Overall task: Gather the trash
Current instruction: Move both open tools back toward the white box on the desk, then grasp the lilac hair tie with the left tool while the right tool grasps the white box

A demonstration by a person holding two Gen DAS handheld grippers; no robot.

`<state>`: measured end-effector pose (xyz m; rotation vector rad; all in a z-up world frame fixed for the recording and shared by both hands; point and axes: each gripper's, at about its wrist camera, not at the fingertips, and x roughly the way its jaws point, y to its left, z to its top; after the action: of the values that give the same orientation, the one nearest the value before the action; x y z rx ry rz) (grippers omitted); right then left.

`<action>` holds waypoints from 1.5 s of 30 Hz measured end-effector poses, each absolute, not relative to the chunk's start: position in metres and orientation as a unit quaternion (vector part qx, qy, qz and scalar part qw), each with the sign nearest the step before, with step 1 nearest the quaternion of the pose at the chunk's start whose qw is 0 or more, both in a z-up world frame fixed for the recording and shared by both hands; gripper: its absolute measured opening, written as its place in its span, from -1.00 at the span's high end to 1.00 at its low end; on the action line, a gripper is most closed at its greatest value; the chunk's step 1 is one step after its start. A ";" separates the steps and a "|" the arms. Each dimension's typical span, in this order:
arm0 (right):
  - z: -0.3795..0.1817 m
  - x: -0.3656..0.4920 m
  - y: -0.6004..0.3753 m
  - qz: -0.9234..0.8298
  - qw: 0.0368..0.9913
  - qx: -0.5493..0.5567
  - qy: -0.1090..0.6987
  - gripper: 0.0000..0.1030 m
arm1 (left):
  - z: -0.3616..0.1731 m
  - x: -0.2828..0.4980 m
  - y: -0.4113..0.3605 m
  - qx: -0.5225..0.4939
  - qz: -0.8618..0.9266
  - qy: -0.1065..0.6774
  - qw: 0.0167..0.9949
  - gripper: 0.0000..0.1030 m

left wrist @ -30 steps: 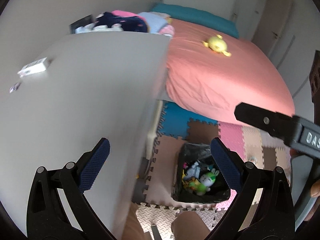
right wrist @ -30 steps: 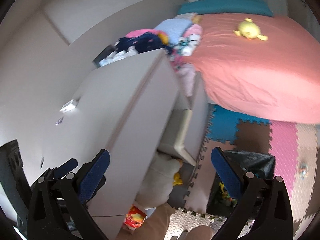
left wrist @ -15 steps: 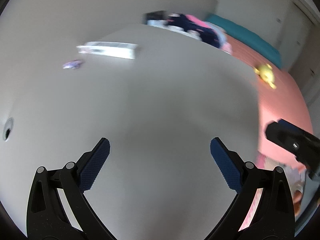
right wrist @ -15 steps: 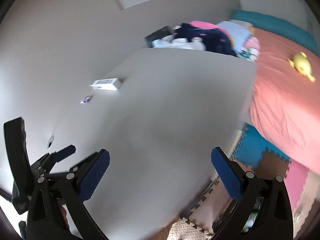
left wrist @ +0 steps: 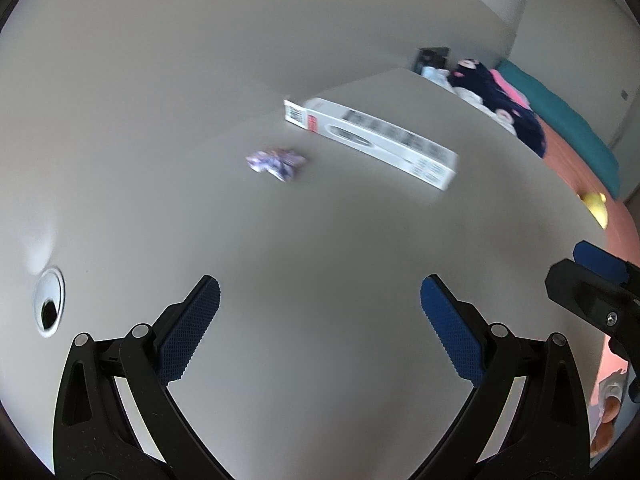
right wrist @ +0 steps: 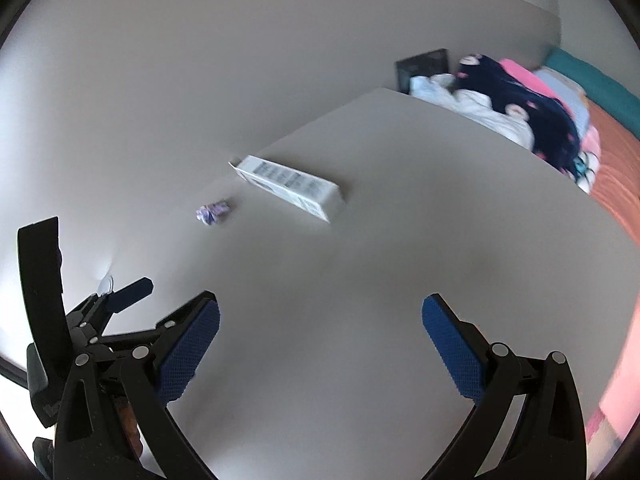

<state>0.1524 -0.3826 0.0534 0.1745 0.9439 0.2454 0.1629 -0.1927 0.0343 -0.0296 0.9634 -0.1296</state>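
My left gripper (left wrist: 320, 328) hangs over the pale grey bench (left wrist: 320, 240), its blue-padded fingers (left wrist: 188, 332) spread wide with nothing between them. Ahead of the left finger and well apart from it lies a crumpled purple-and-white wrapper (left wrist: 276, 163) on the bench top. Just beyond it, ahead and toward the right finger, a long white carton (left wrist: 370, 142) lies flat, its printed panel blurred. A round cable hole (left wrist: 49, 307) sits in the bench off to the left of the fingers. My right gripper (right wrist: 320, 344) is also held over the bench, fingers (right wrist: 452, 350) spread and empty; from its camera the wrapper (right wrist: 213, 212) lies far ahead of the left finger, the carton (right wrist: 288, 192) just beside it. The left gripper's tip (right wrist: 128, 294) shows at the left edge of that view. Beyond the bench's far end lies a heap of clothes (right wrist: 520, 116), then a bed with a coral cover (right wrist: 616, 184).
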 end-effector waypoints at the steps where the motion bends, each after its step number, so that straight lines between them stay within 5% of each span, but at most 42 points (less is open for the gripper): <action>1: 0.053 0.160 -0.380 0.122 0.878 0.086 0.456 -0.97 | 0.034 0.169 -0.189 -0.016 -0.059 0.463 0.884 -0.89; 18: 0.032 0.268 -0.338 0.128 0.863 0.001 0.488 -0.96 | 0.015 0.232 -0.169 -0.024 -0.034 0.478 0.877 -0.89; 24: 0.015 0.281 -0.336 0.116 0.853 -0.011 0.508 -0.13 | 0.013 0.248 -0.171 -0.014 -0.030 0.478 0.878 -0.89; 31: 0.014 0.283 -0.336 0.114 0.852 -0.003 0.511 0.33 | 0.013 0.260 -0.177 0.009 -0.039 0.472 0.880 -0.58; 38: 0.012 0.279 -0.364 0.122 0.847 0.081 0.511 0.40 | 0.018 0.278 -0.164 -0.029 -0.046 0.484 0.873 -0.54; 45: 0.015 0.273 -0.376 0.116 0.848 0.093 0.508 0.40 | 0.021 0.274 -0.166 -0.020 -0.045 0.489 0.871 0.27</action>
<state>0.2733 -0.3755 0.0152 0.1968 1.0718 0.2446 0.2743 -0.1664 0.0210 -0.0421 1.0223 -0.0936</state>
